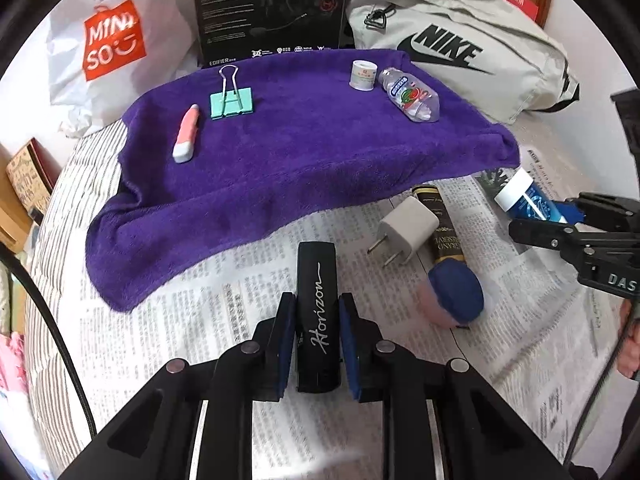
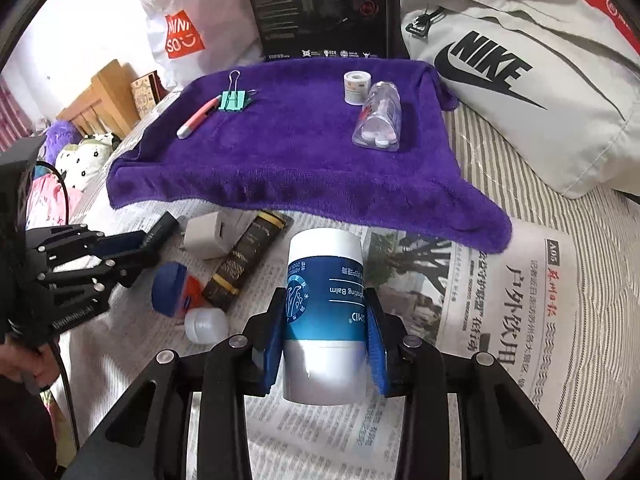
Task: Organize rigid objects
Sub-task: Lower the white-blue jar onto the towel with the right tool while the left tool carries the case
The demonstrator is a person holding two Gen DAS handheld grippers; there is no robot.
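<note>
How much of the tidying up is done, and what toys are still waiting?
Four things already lie on the purple towel: pink pen-shaped tool, mint binder clip, white tape roll, clear plastic bottle. The left gripper holds the black Horizon case; the right gripper holds the blue-and-white balm tube. The white plug adapter still waits on the newspaper.

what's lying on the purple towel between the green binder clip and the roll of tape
Nothing: in both wrist views the towel is bare between the binder clip and the tape roll.
</note>
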